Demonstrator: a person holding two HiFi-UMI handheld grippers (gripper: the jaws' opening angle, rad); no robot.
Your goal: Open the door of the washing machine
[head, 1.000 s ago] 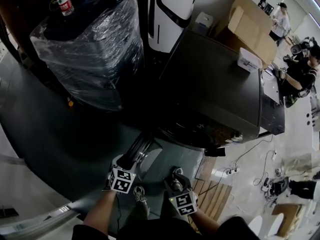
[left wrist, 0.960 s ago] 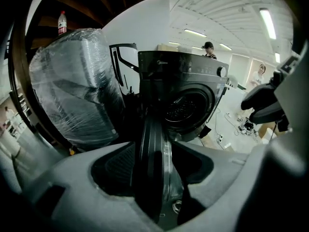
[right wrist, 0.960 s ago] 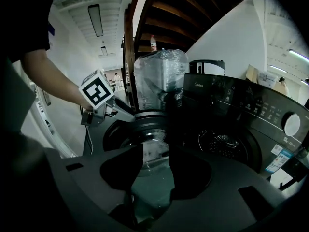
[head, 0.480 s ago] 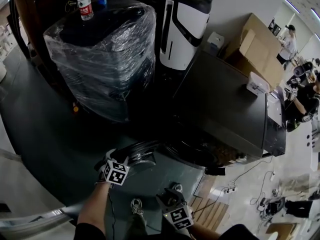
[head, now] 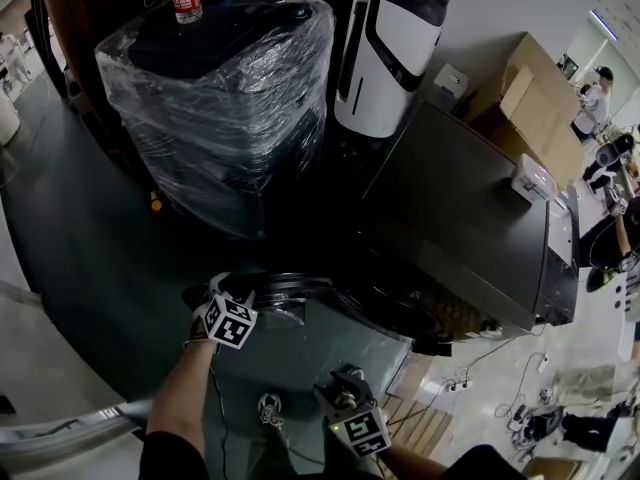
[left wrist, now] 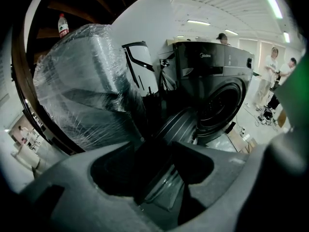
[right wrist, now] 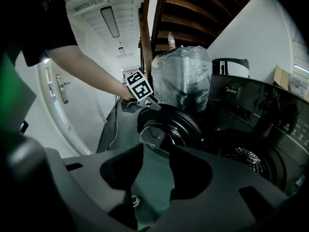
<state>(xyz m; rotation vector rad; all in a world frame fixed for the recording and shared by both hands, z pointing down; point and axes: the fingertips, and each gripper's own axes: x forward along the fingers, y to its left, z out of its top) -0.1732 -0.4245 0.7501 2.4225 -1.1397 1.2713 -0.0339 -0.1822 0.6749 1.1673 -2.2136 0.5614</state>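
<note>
Left gripper view showed the door [left wrist: 179,123] swung out from the washer [left wrist: 217,81], with its rim clamped between the left gripper's [left wrist: 161,180] jaws. The right gripper [right wrist: 152,178] hung near the door, jaws apart and empty. The drum [right wrist: 247,158] was too dark to judge its contents. The panel read "Midea" [left wrist: 206,56].

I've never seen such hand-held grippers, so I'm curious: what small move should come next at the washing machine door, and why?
Probably the left gripper should swing the door a little wider: its jaws grip the door's rim, and the drum shows, yet the door stands only partly out. The right gripper is open and empty.
</note>
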